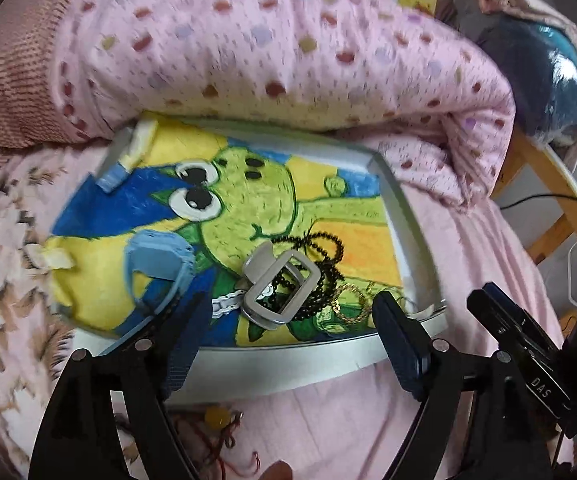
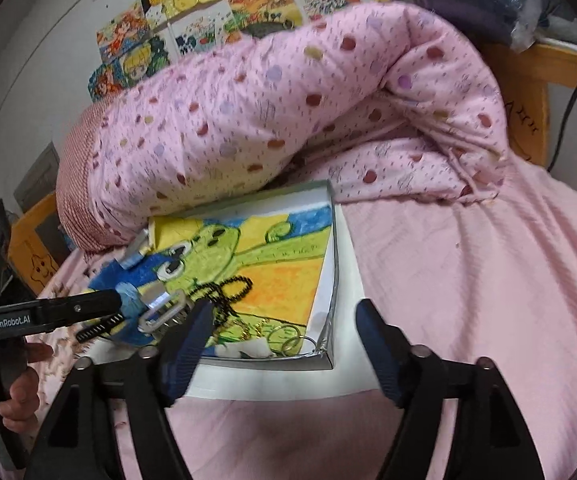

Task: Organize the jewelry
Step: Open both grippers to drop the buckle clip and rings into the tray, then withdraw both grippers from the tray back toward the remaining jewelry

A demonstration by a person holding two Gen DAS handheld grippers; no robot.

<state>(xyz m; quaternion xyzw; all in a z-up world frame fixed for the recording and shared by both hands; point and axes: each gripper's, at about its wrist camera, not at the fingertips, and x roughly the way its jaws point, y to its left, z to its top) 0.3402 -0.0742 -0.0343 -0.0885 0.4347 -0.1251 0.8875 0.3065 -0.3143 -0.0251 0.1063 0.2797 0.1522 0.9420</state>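
"DAS" right gripper [image 1: 536, 364], "GenRobot.AI" left gripper [image 2: 100, 312]

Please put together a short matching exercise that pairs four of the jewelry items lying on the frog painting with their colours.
Items
1. bead necklace
2. rectangular clip
3. thin chain
4. foam piece

Colours
A. gold
B. light blue
C. black
D. grey

Pairs: 1-C, 2-D, 3-A, 4-B.

All four lie on the frog painting; the clip overlaps the beads, the chain lies nearest the painting's lower right corner, and the foam piece sits to the left. Both the left hand-held gripper and the right hand-held gripper are open and hold nothing.
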